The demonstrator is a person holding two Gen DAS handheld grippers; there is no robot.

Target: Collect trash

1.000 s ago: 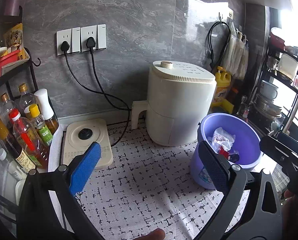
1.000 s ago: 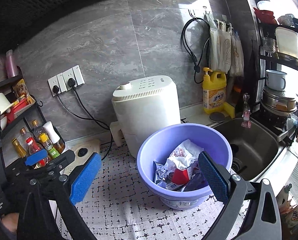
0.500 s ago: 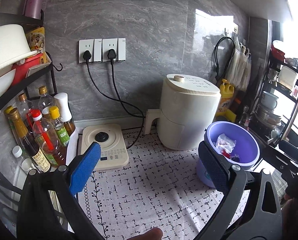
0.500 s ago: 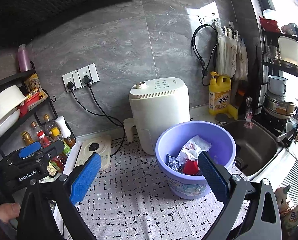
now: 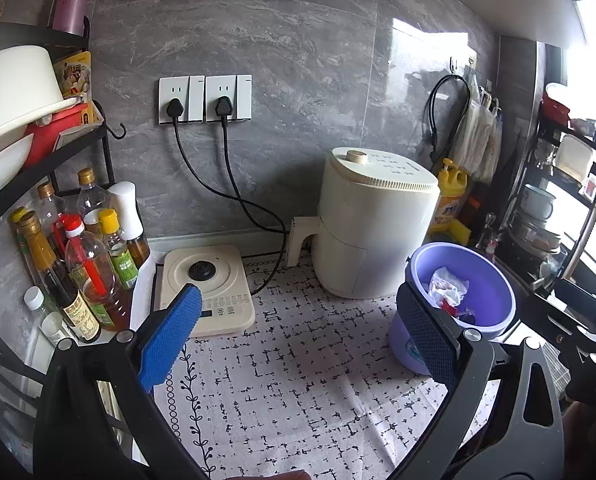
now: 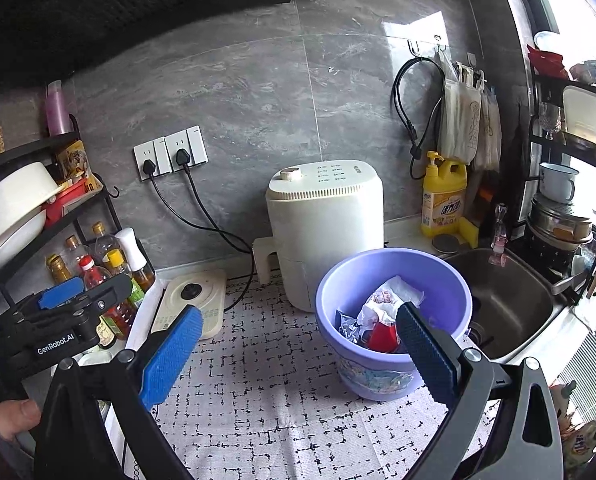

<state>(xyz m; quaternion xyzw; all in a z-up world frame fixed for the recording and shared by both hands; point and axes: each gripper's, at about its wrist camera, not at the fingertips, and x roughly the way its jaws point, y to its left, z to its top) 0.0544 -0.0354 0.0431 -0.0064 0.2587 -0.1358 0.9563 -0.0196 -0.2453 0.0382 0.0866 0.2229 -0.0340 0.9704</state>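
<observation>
Kitchen counter, mid-cleanup: we hold the left gripper (image 5: 298,328) and right gripper (image 6: 298,340) above the patterned mat (image 6: 282,408), both spread wide and empty. The trash (image 6: 382,320), crumpled wrappers and a red scrap, sits inside the purple bucket (image 6: 450,280) near the sink (image 6: 510,304). We judge a careless swing could tip the light bucket toward the basin. Compared with a second ago, both cameras sit farther back and the bucket looks smaller.

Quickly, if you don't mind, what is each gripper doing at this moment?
Left gripper: open, holding nothing.
Right gripper: open, holding nothing.
</observation>
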